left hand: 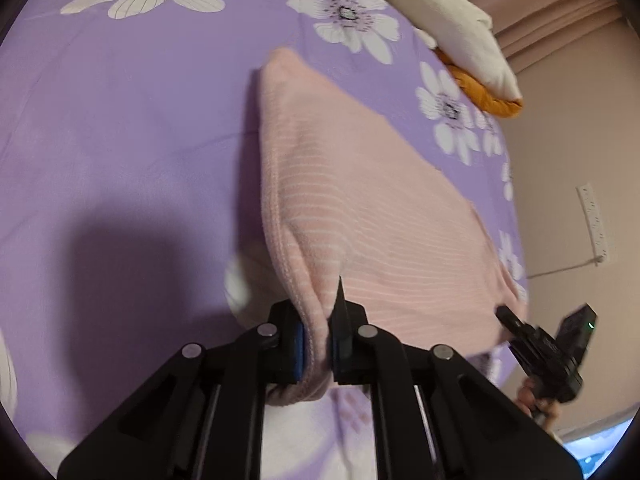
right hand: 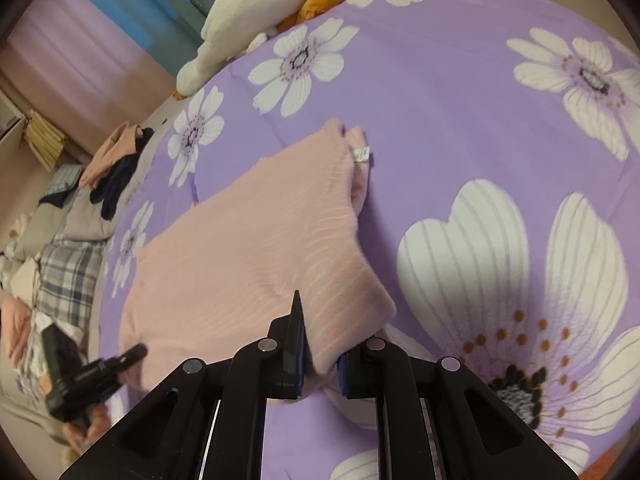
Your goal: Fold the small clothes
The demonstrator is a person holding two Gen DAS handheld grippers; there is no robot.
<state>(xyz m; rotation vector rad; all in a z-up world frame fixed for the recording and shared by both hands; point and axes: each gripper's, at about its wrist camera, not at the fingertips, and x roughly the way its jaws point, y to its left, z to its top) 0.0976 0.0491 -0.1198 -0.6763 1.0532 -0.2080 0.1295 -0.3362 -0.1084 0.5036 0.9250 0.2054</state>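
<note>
- Left gripper clamping down tight on a bunched corner of the pink striped garment, fabric pinched right between the blue pads.
- Right gripper pinching the other near corner of the same garment, jaws nearly closed on it.
- Garment stretching away ahead of both grippers, lying on the purple flowered bedsheet.
- White tag showing at the far end.
- Cream plush toy sitting way beyond, at the bed's edge.
- Pile of clothes off to the left of the right gripper.
</note>
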